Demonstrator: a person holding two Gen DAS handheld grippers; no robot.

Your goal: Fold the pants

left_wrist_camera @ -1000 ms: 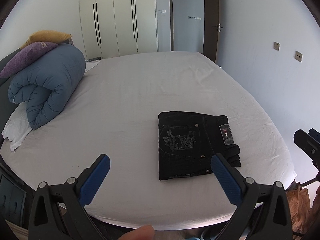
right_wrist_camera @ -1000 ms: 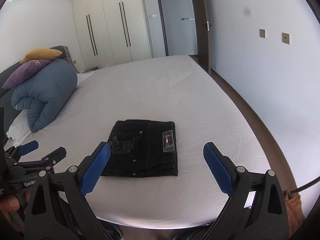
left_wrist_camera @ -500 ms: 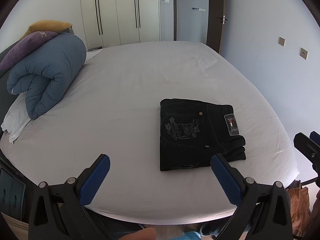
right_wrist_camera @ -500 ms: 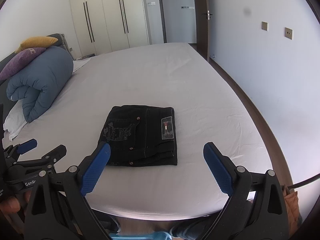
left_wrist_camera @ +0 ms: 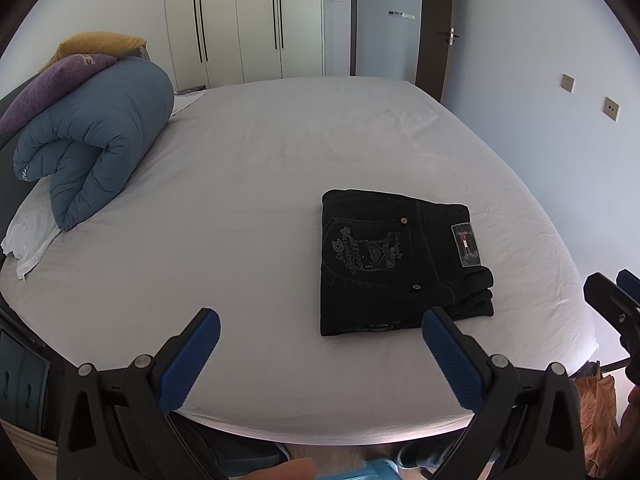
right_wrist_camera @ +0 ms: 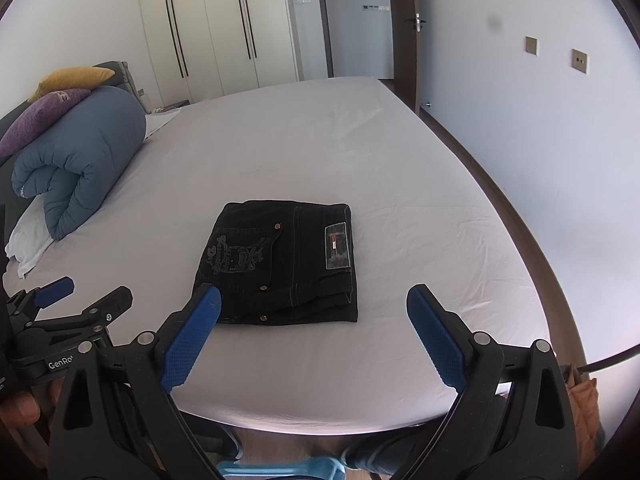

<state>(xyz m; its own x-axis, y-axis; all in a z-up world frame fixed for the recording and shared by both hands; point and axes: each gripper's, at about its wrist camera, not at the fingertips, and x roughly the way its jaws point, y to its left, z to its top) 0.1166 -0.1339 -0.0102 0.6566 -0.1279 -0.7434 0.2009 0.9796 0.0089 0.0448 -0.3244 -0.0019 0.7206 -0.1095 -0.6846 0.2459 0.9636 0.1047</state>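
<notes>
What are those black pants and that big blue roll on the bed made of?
The pants look like black denim: matte, with contrast seam stitching, metal rivets and a sewn waist patch. The blue roll seems to be a padded quilt in smooth, slightly shiny fabric, puffy with stitched channels; the filling cannot be told.

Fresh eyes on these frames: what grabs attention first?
The black folded pants lying as a compact rectangle on the white bed, near its front edge. Next, the rolled blue duvet at the left, with purple and yellow pillows on top. Both the left gripper and right gripper are open, empty.
</notes>
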